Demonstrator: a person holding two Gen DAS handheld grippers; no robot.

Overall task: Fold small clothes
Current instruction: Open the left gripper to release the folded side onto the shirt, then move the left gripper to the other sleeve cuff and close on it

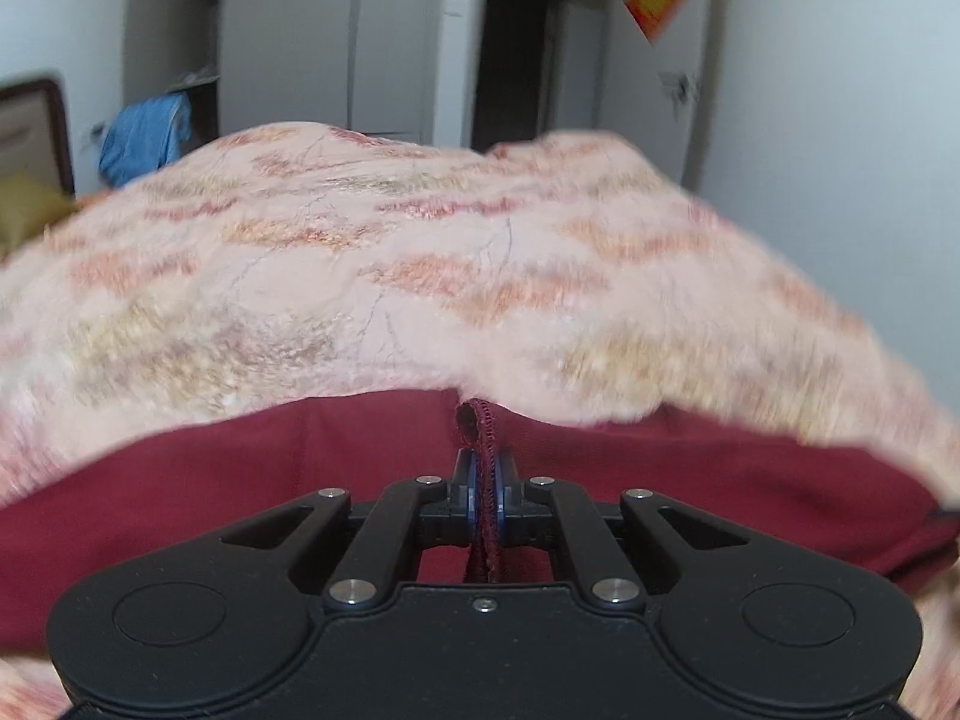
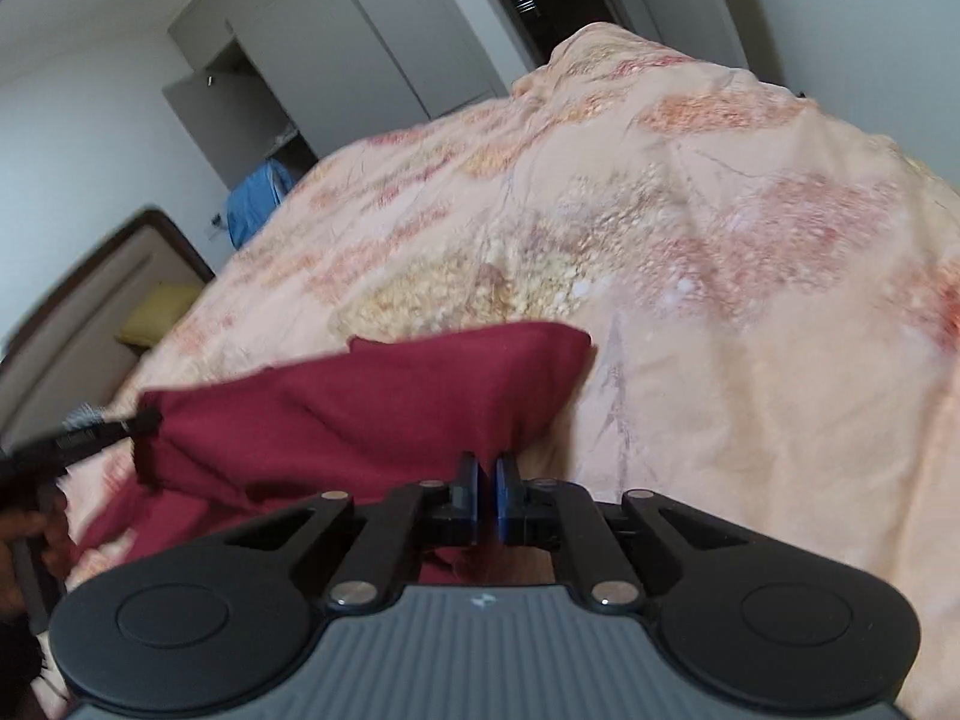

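A dark red garment (image 1: 240, 480) lies stretched over a bed with a peach floral cover (image 1: 420, 252). My left gripper (image 1: 486, 480) is shut on the garment's hemmed edge, which sticks up between the pads. In the right wrist view the garment (image 2: 360, 408) hangs lifted between both grippers. My right gripper (image 2: 487, 474) is shut on its near right corner. The left gripper (image 2: 141, 420) shows at the far left, pinching the other corner.
The bed cover (image 2: 720, 300) fills most of both views. A headboard (image 2: 90, 312) and yellow pillow (image 2: 156, 312) are at the left. A blue cloth (image 1: 144, 138) hangs by grey wardrobes (image 1: 288, 42). A dark doorway (image 1: 516, 54) is behind the bed.
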